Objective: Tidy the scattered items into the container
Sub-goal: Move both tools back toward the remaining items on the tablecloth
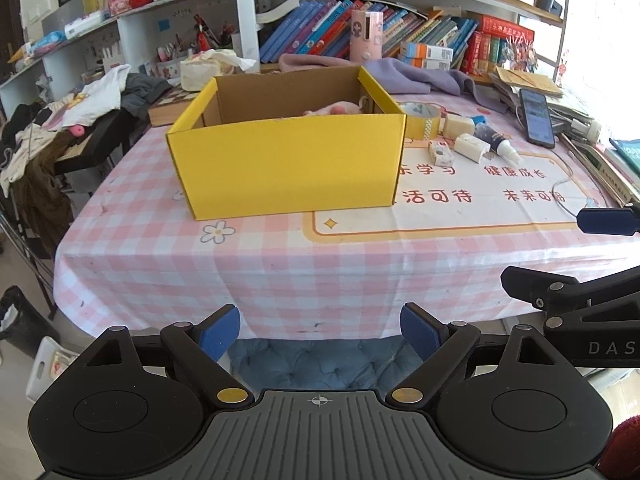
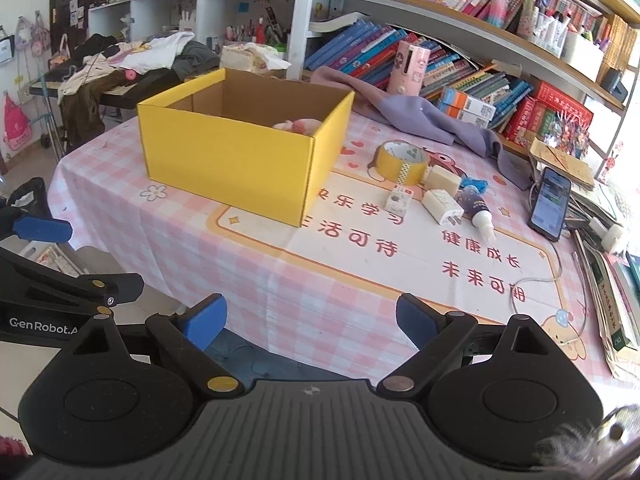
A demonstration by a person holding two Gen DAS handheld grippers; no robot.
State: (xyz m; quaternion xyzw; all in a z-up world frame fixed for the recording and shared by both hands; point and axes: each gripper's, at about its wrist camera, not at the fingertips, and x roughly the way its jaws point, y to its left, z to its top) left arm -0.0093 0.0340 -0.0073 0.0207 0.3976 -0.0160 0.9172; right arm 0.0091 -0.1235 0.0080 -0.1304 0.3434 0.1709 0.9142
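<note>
On the pink checked tabletop (image 2: 280,280) sits a yellow box (image 2: 236,160) with a pink toy (image 2: 298,125) inside. Just right lie tape roll (image 2: 402,162), two white chargers (image 2: 442,207), small carton (image 2: 398,200) and glue bottle (image 2: 476,210). Left hand-held gripper (image 1: 320,334) and right hand-held gripper (image 2: 310,322) hover spread, empty.

Home study room; crowded bookshelves (image 2: 460,60), pink gingham tablecloth (image 1: 280,272), clothes heaped on a chair (image 1: 80,112)

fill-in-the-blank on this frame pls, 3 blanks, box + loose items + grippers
The box on the checked tablecloth is ____ on the outside.
The tape roll lies ____ the box, on the tablecloth.
Both the left gripper and right gripper are ____ and hold nothing.

Missing words: yellow; outside; open
</note>
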